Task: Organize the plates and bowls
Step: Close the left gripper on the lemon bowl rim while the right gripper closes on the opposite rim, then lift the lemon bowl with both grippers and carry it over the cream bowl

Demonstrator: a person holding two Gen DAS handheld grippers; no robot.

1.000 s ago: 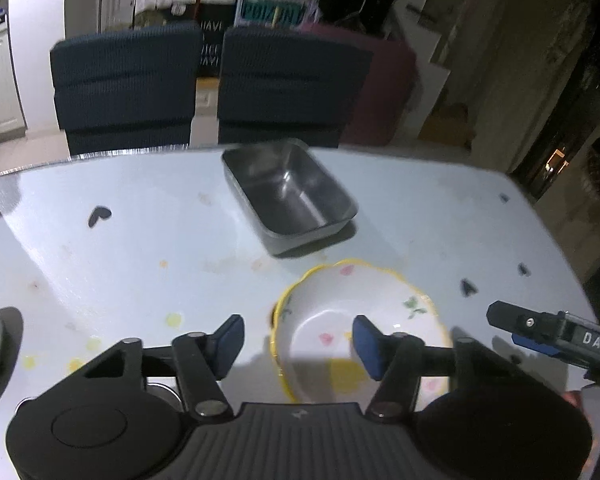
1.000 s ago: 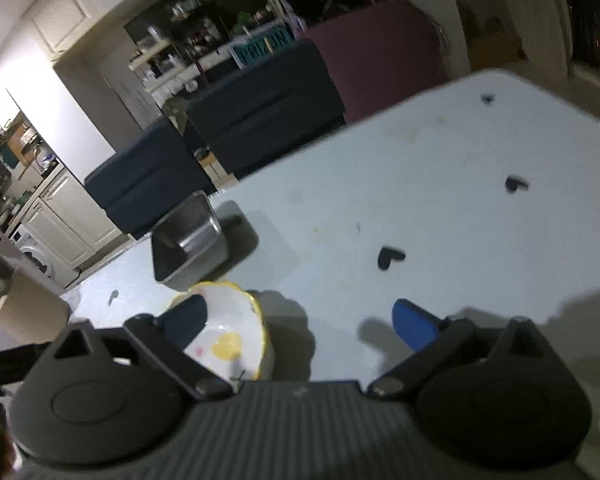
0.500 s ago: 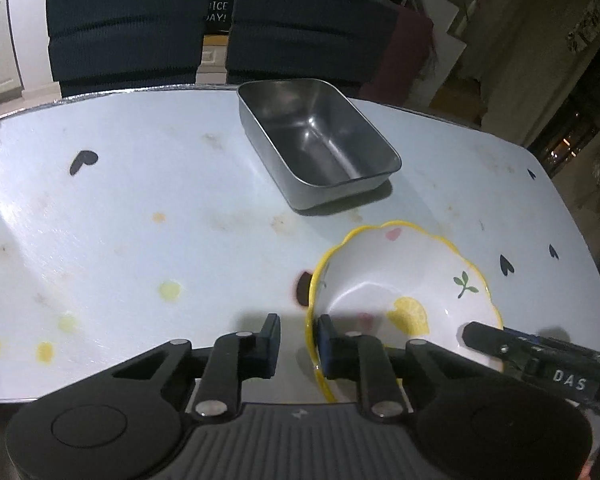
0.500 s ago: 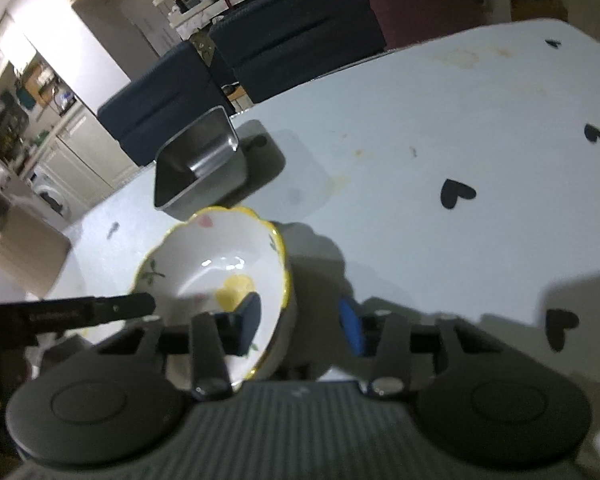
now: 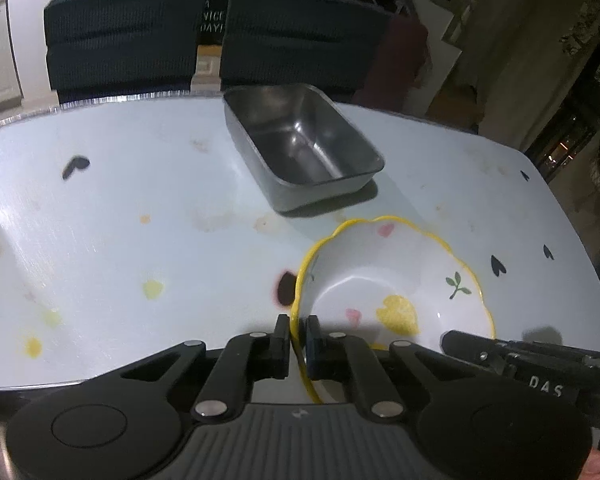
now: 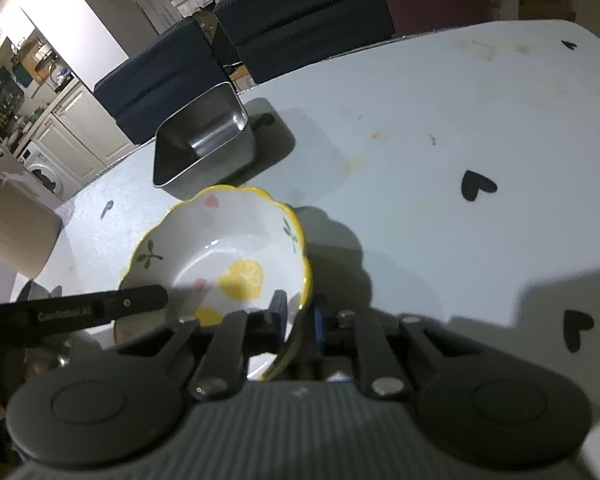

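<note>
A white bowl (image 5: 400, 272) with a wavy yellow rim and heart prints sits on the pale blue table (image 5: 140, 200). My left gripper (image 5: 298, 328) is shut on the bowl's left rim, one pad inside and one outside. In the right wrist view the same bowl (image 6: 220, 248) has its right rim between the jaws of my right gripper (image 6: 299, 316), which are closing, and the pads press the rim. Each wrist view also catches a finger of the other gripper reaching in at the bowl's far side.
A rectangular steel pan (image 5: 300, 148) stands just behind the bowl, also in the right wrist view (image 6: 204, 140). Two dark blue chairs (image 5: 120, 36) line the far table edge. A cardboard box (image 6: 16, 232) sits at the left. Bare tabletop stretches to the right (image 6: 460, 120).
Both grippers came down onto the bowl from either side and their jaws closed from wide apart onto its rim. The bowl looks larger in both views.
</note>
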